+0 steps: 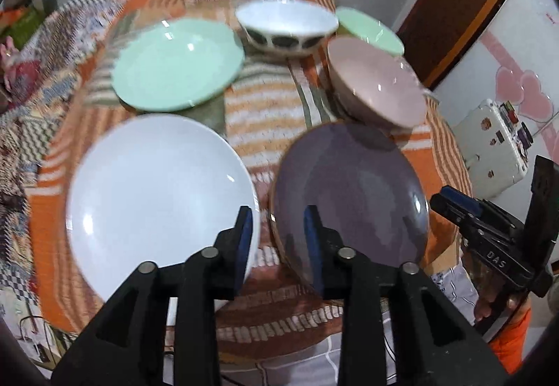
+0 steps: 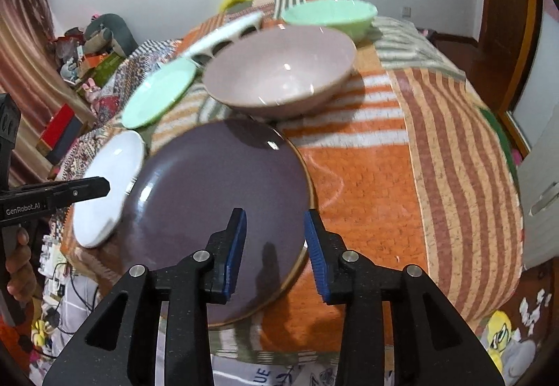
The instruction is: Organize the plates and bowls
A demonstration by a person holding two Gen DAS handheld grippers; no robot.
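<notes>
On the round table with its orange striped cloth (image 1: 265, 127) (image 2: 367, 176) a white plate (image 1: 157, 197) (image 2: 115, 155) and a purple plate (image 1: 349, 183) (image 2: 216, 183) lie side by side at the near edge. Behind them are a mint green plate (image 1: 178, 64) (image 2: 160, 92), a white bowl with dark ovals (image 1: 286, 26) (image 2: 227, 33), a pink bowl (image 1: 380, 85) (image 2: 283, 71) and a mint green bowl (image 1: 370, 27) (image 2: 328, 17). My left gripper (image 1: 277, 239) (image 2: 101, 186) hovers open above the gap between the two near plates. My right gripper (image 2: 274, 239) (image 1: 454, 204) is open above the purple plate's near right rim, holding nothing.
A white appliance with pink hearts (image 1: 506, 71) and a white box (image 1: 496, 141) stand right of the table, beside a brown door frame (image 1: 461, 1). Toys and boxes (image 2: 87, 47) crowd the floor on the left. A hand (image 2: 21, 246) grips the left tool.
</notes>
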